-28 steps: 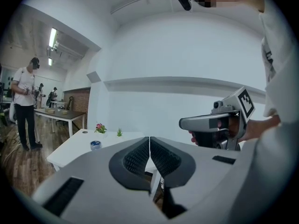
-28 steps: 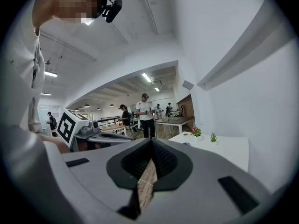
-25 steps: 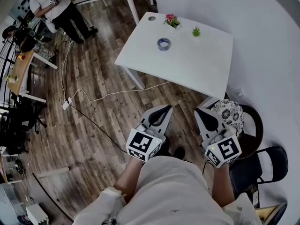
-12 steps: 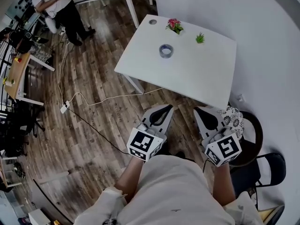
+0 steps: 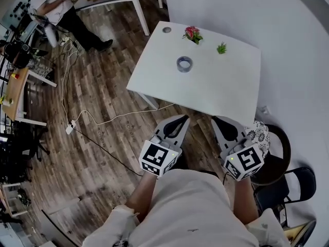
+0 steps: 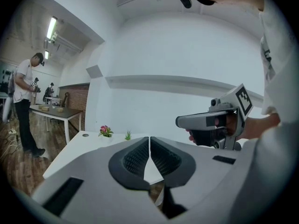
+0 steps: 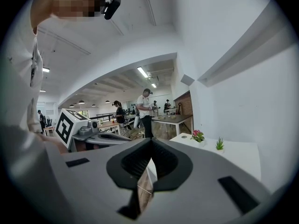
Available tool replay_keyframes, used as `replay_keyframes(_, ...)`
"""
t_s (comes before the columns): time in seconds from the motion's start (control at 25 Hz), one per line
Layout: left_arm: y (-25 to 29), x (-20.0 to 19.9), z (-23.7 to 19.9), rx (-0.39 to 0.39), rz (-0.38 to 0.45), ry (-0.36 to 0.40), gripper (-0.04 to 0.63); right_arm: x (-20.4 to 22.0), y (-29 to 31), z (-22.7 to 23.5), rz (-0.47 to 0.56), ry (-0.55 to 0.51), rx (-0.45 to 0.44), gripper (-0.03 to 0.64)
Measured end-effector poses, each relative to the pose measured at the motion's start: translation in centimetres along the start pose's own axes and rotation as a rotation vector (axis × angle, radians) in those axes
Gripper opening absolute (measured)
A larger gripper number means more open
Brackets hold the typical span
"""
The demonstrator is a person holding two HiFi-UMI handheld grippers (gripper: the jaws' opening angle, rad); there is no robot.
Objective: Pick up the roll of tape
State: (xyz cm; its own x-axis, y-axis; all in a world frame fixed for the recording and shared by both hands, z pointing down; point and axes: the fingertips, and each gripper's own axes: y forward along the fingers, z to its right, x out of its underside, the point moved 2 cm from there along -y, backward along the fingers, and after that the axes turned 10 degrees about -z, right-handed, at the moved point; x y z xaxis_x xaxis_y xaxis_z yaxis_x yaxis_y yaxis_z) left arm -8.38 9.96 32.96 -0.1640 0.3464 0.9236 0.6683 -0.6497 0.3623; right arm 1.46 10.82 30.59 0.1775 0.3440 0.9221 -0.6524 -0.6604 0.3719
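Wood-plank floor [image 5: 103, 122], white table [image 5: 231, 81] against the wall [image 5: 288, 30]. In its left half, a little nearer than the pink flowers [image 5: 192, 33] at the far edge: roll of tape [image 5: 184, 64], lying flat. Left gripper [image 5: 180, 119] and right gripper [image 5: 219, 120] pressed shut, empty, short of the near edge. Best to step closer, spread one pair of jaws, straddle one side of the ring. Tape only in the head view; in gripper views, just flowers past closed jaws.
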Motion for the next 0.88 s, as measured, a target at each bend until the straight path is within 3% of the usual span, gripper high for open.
replay_keyframes(0.52, -1.2, 1.3, -5.7, 0.010, -0.011, -0.013, 0.028, -0.5, 6.2, -2.0, -0.038, 0.001, -0.009, 0.008)
replay_keyframes(0.64, -1.7, 1.9, -6.4, 0.006, -0.022, -0.025, 0.092, -0.3, 6.9, -2.6, -0.048, 0.006, -0.012, 0.008)
replay_keyframes(0.88, -2.0, 3.0, -7.0, 0.015, -0.043, -0.043, 0.119, 0.2, 7.2, -3.2, -0.074, 0.020, -0.005, 0.011)
